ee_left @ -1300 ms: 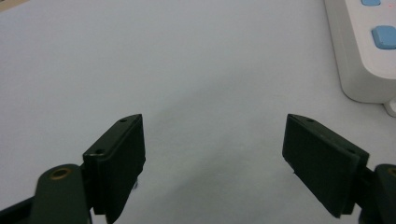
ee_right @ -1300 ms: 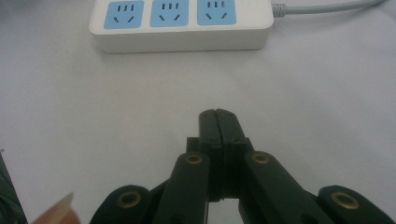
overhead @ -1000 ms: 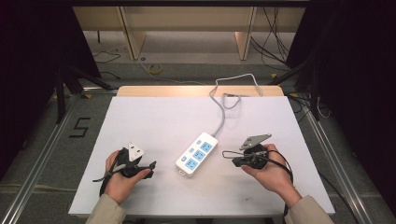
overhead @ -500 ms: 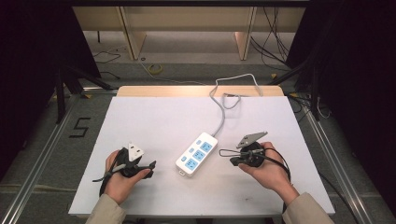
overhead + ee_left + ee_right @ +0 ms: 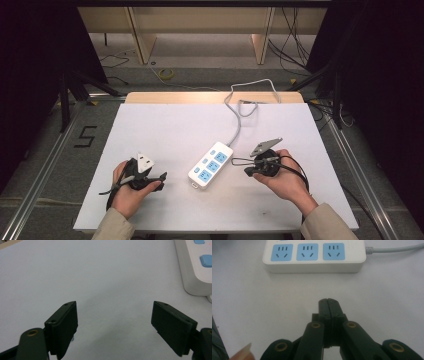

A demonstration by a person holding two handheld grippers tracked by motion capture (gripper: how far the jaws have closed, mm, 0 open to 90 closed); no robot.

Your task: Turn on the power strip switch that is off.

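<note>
White power strip [image 5: 211,164] mid-table [image 5: 165,125]

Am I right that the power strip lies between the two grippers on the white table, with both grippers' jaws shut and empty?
Not quite. The power strip does lie between them on the table, and the right gripper is shut and empty, but the left gripper view shows the left gripper with its jaws wide apart, holding nothing.

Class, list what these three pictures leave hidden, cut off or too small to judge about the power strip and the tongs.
- Power strip: its cable drops behind the table's far edge in the high view, plug hidden.
- Left gripper view: frame edge cuts off most of the strip.
- Left tongs, right tongs: too small in the high view to judge their gap.
</note>
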